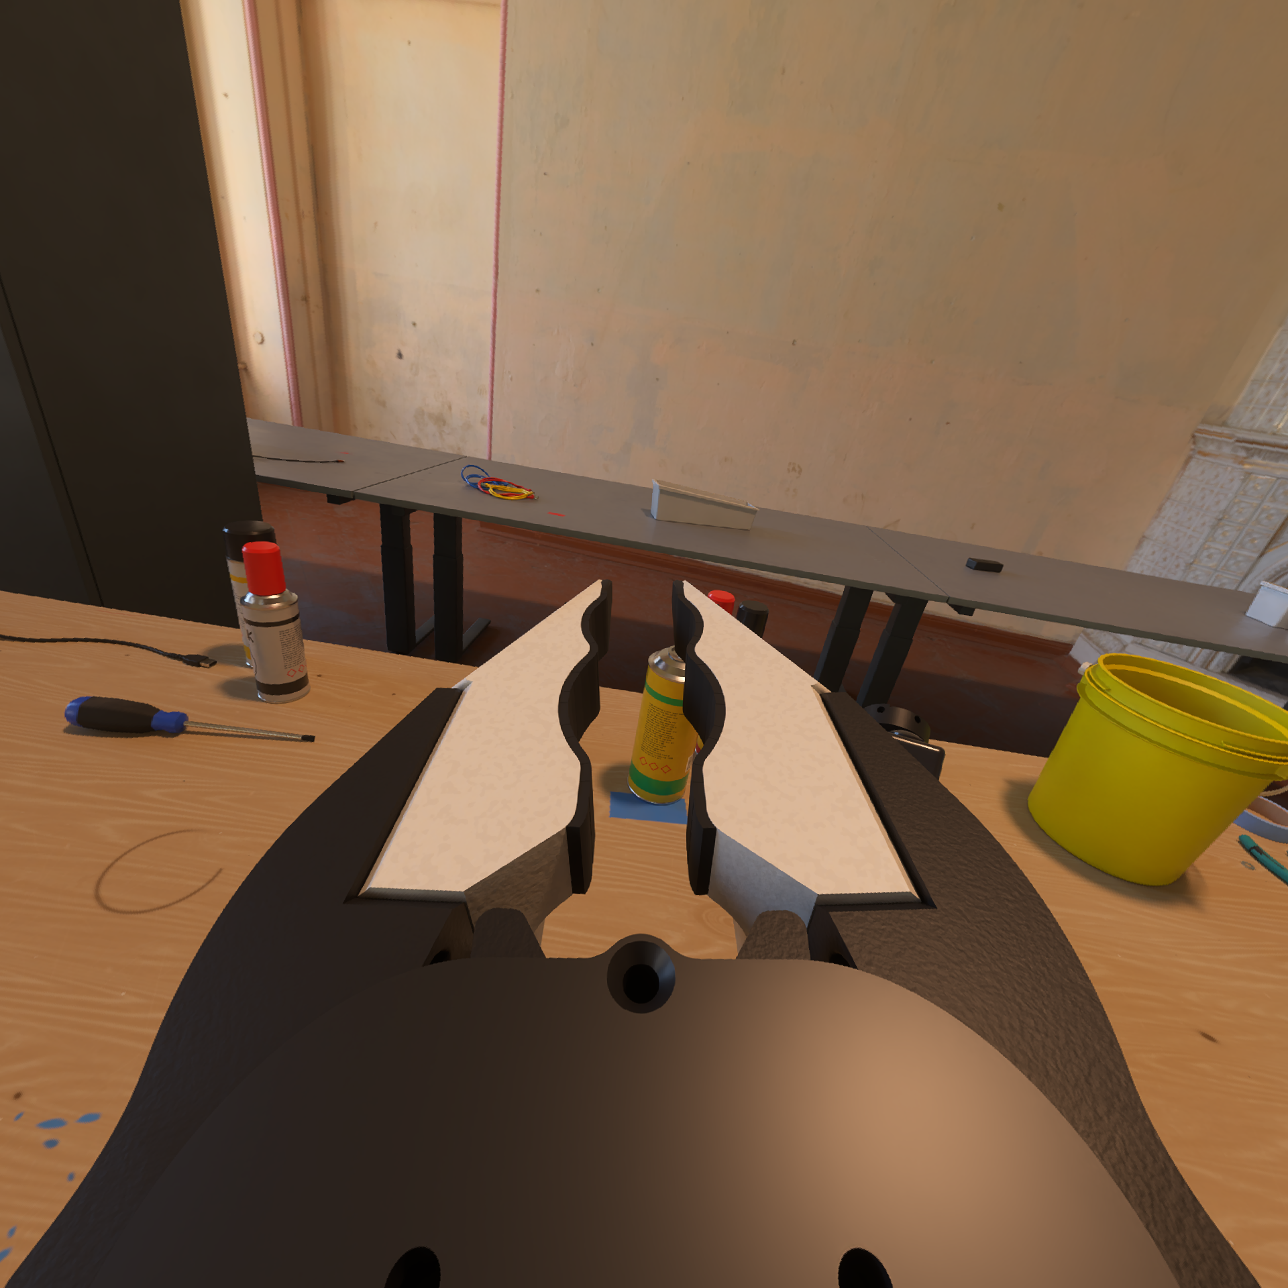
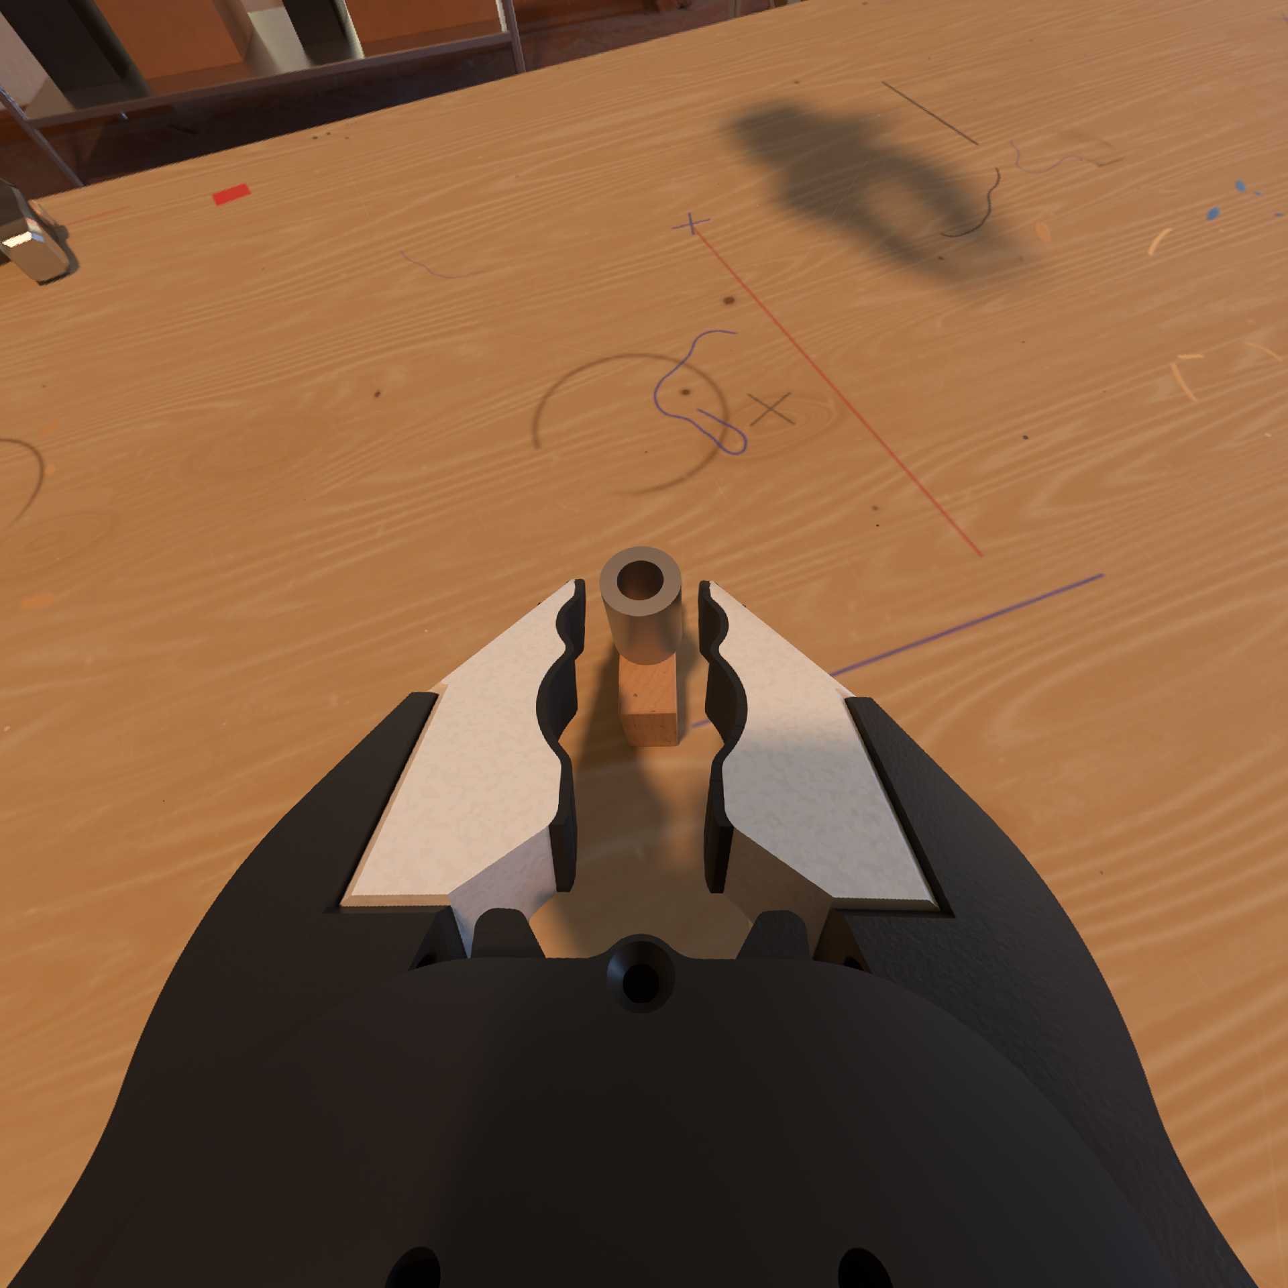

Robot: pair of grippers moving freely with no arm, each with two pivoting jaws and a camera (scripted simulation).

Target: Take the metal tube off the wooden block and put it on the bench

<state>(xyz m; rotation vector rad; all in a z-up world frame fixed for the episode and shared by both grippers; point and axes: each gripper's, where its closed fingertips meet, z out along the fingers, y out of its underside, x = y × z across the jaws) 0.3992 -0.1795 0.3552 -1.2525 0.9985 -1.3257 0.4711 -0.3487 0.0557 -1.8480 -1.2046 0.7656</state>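
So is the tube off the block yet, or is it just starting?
Just starting. The metal tube still stands upright on the wooden block. The right gripper is open, fingers either side of the tube, not yet closed. Left to do: grip, lift, and set it on the bench.

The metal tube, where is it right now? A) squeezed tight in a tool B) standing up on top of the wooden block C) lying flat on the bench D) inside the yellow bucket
B: in the right wrist view the metal tube stands upright on the wooden block, between the open fingers of the right tool, which show a gap on either side of it.
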